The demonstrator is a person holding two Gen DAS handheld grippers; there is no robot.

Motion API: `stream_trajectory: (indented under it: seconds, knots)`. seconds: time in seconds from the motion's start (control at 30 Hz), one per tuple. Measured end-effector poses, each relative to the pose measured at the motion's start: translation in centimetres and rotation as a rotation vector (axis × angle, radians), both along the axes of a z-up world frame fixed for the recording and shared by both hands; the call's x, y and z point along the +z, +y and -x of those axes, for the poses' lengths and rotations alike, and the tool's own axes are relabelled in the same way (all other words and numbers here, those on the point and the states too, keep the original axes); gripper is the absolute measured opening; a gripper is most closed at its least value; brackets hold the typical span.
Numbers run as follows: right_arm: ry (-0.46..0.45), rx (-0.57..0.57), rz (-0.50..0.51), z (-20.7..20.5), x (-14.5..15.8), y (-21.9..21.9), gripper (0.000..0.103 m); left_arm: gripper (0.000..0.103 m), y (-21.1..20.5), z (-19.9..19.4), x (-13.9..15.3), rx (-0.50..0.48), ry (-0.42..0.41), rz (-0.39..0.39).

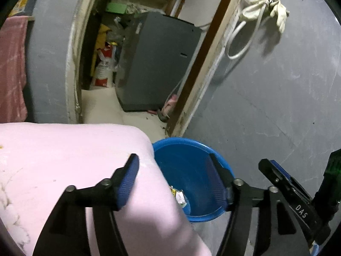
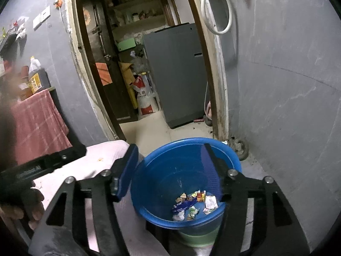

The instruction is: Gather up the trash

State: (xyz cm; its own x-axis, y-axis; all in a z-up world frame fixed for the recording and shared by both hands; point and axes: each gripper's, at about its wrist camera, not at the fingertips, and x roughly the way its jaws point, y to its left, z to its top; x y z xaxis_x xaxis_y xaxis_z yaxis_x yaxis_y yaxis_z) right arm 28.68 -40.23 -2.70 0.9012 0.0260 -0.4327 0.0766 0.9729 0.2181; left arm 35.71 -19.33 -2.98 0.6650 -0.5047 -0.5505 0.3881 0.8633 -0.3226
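Observation:
A blue basin (image 2: 183, 141) stands on a green bucket (image 2: 198, 237) on the floor beside a pink padded surface (image 1: 74, 160). Several crumpled wrappers and paper scraps (image 2: 191, 202) lie at its bottom; in the left wrist view only a few scraps (image 1: 179, 196) show past the pink edge. My right gripper (image 2: 170, 147) hangs open over the basin (image 1: 187, 170) with nothing between its fingers. My left gripper (image 1: 173, 157) is open too and holds nothing, one finger over the pink surface (image 2: 102, 155) and the other over the basin.
Beyond the basin a doorway opens onto a storeroom with a grey appliance (image 2: 177, 70) and a red-and-white sack (image 2: 145, 100). A pink towel (image 2: 38, 117) and an oil bottle (image 2: 35, 76) are at the left. The grey wall (image 2: 287, 106) on the right carries a looped white cable (image 2: 217, 21).

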Motion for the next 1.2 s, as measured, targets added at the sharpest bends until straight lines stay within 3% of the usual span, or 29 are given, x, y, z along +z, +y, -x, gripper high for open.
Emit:
stream_trajectory:
  seconds: [0.33,0.43,0.77,1.2]
  knots:
    - [-0.034,0.028,0.032,4.0,2.7,2.1,0.103,0.085,3.1,5.0,3.2,0.057,-0.101,-0.024]
    - [-0.043,0.037,0.044,5.4,3.7,2.8,0.103,0.093,4.1,7.0,4.0,0.084,-0.13,-0.042]
    - [-0.097,0.071,0.063,10.5,5.7,5.1,0.103,0.096,7.0,13.2,5.8,0.153,-0.217,-0.066]
    - [-0.198,0.084,0.091,17.9,6.2,7.5,0.103,0.101,8.9,21.2,6.3,0.245,-0.32,-0.113]
